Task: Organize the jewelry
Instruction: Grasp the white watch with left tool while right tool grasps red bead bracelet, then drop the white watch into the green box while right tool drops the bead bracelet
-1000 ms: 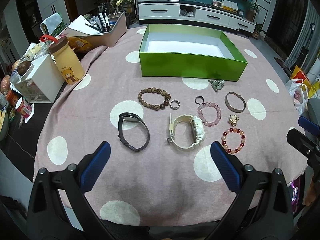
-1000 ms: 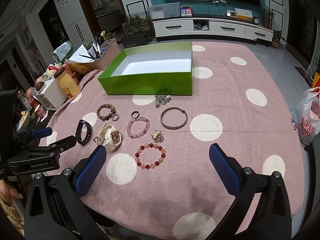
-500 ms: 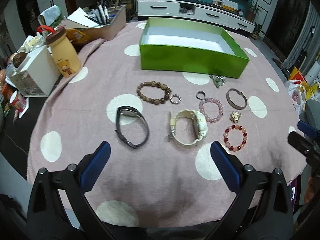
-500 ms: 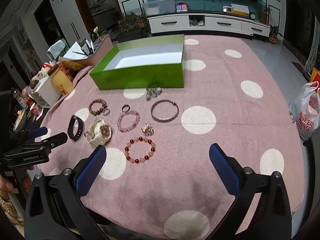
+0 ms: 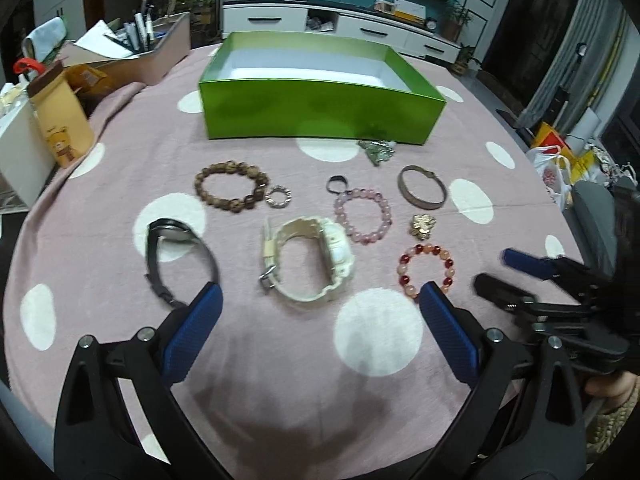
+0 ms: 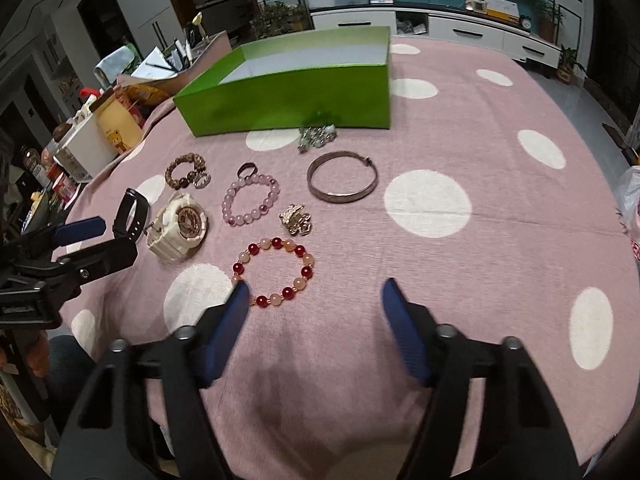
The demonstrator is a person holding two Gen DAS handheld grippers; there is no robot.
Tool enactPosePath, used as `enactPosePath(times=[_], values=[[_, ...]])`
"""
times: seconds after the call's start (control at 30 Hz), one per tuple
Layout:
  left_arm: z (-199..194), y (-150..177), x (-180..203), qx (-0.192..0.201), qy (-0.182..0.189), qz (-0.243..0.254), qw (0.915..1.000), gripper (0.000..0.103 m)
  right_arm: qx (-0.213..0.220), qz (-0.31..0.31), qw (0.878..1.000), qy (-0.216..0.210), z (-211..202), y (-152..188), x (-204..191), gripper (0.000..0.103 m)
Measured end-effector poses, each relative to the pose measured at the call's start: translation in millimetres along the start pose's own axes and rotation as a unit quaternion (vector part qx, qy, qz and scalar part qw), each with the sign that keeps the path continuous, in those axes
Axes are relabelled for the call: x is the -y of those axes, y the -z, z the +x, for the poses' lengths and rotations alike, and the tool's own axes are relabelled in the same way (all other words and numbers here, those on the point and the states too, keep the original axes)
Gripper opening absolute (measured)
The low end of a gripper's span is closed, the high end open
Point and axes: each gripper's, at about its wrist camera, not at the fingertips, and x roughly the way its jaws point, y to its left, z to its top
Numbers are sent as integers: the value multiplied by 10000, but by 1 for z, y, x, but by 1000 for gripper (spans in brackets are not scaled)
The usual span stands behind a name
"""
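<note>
Jewelry lies on a pink dotted tablecloth in front of a green box [image 5: 320, 116] with nothing visible inside. There is a white watch [image 5: 336, 248], a black band watch [image 5: 170, 230], a red-and-peach bead bracelet [image 6: 298, 250], a pink bead bracelet [image 6: 240, 218], a brown bead bracelet [image 5: 216, 200], a metal bangle [image 6: 340, 198] and a gold brooch [image 6: 296, 218]. My left gripper [image 5: 320, 294] stands open just short of the white watch. The jaws of my right gripper [image 6: 315, 286] are closing on nothing, with the red-and-peach bracelet just ahead of the left finger.
A yellow bear bottle [image 5: 60, 120], a white container [image 5: 16, 152] and a tray of pens [image 5: 152, 52] crowd the table's left side. Two small rings [image 5: 279, 197] and a silver-green trinket [image 5: 376, 150] lie near the box. A plastic bag [image 5: 554, 170] hangs off to the right.
Both grippers have sunk closer to the table and the jewelry looms larger. The right gripper's jaws have narrowed. No piece of jewelry has moved.
</note>
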Motion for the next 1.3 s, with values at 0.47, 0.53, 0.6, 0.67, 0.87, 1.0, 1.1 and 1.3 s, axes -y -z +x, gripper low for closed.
enactPosePath(times=[0.47,0.53,0.6,0.67,0.87,1.0,1.1,1.3], values=[[46,-15,10,-602,273,-138,9977,52,-46,-481,9986,217,33,-7,-12,21],[52,-16,10,-717,256,-171,9970,45,-20,-550,9980,317,34,-7,-13,18],[56,-16,9,-792,284,-240,9962,31,4,-608,9975,370,35,-6,-15,14],[59,-15,7,-861,308,-322,9953,23,37,-747,9962,457,36,-5,-19,12],[58,-13,0,-858,405,-521,9941,21,136,-878,9951,422,36,-5,-21,7],[44,-13,-3,-721,520,-580,9944,20,386,-778,9960,227,16,-10,-17,7],[29,-18,-6,-563,591,-595,9949,20,616,-736,9953,149,-4,-21,-15,7],[-5,-43,-12,-161,679,-561,9960,20,1111,-819,9903,180,-35,-54,-13,7]])
